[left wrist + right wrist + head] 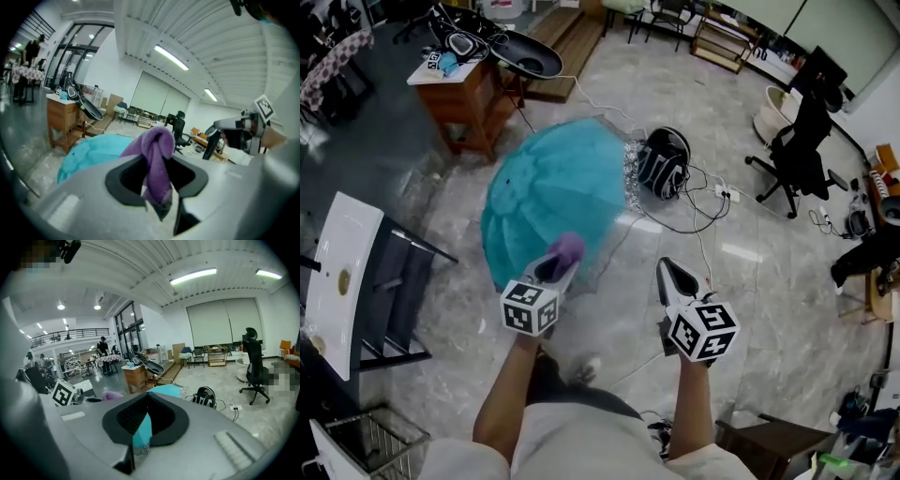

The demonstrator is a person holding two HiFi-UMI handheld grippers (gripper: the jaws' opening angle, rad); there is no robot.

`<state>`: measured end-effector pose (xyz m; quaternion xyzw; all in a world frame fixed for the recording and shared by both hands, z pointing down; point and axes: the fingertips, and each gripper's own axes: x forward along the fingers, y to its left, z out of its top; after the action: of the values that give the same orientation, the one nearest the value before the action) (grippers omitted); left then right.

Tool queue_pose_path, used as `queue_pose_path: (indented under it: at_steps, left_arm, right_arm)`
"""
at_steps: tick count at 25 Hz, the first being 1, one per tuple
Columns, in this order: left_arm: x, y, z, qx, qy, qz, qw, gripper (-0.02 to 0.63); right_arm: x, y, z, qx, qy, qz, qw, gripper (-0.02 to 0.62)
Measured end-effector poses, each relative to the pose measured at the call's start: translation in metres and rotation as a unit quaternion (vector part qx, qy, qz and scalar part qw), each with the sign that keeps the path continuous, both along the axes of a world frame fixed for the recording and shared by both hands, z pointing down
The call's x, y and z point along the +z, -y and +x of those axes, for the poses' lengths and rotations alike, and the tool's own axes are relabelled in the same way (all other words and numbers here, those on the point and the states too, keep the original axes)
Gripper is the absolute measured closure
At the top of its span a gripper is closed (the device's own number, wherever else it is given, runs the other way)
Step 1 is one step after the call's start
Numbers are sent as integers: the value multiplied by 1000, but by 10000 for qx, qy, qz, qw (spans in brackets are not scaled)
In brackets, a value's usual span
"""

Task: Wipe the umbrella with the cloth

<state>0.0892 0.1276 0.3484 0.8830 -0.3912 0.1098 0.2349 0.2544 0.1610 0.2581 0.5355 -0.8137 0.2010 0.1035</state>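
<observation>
umbrella (553,202) front: open floor (619,305) | right: cables (705,187) (tangled) | behind: wooden cabinet (464,98)

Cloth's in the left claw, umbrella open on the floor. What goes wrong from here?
1. The umbrella lies loose on the floor, held by nothing; a wiping push may roll it.
2. The cloth is pinched in the left claw; dragging might pull it free.
3. Cables beside it could snag feet.
</observation>
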Motion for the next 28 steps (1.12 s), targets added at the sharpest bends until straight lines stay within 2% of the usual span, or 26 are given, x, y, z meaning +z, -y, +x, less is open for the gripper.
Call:
queue_pose_path:
  at_steps: [5, 8, 18, 23, 28]
  left_arm:
    - [-64, -8, -39, -298, 395, 547, 9973, 476]
    - [-101, -14, -51, -388, 460, 847, 9946, 476]
    - [-197, -36, -77, -713, 509, 1635, 9827, 476]
    - [-238, -51, -83, -809, 506, 1924, 9767, 476]
    - [-272, -69, -87, -969, 510, 2339, 9661, 476]
  right_arm:
    - [-50, 2, -39, -593, -516, 373, 9962, 590]
    - [-74, -3, -59, -954, -714, 544, 9914, 591]
    - [-156, -9, -99, -1467, -800, 1303, 9773, 589]
    - [-185, -18, -102, -1569, -703, 1547, 9729, 589]
    - [-208, -32, -104, -1671, -663, 1789, 9673, 591]
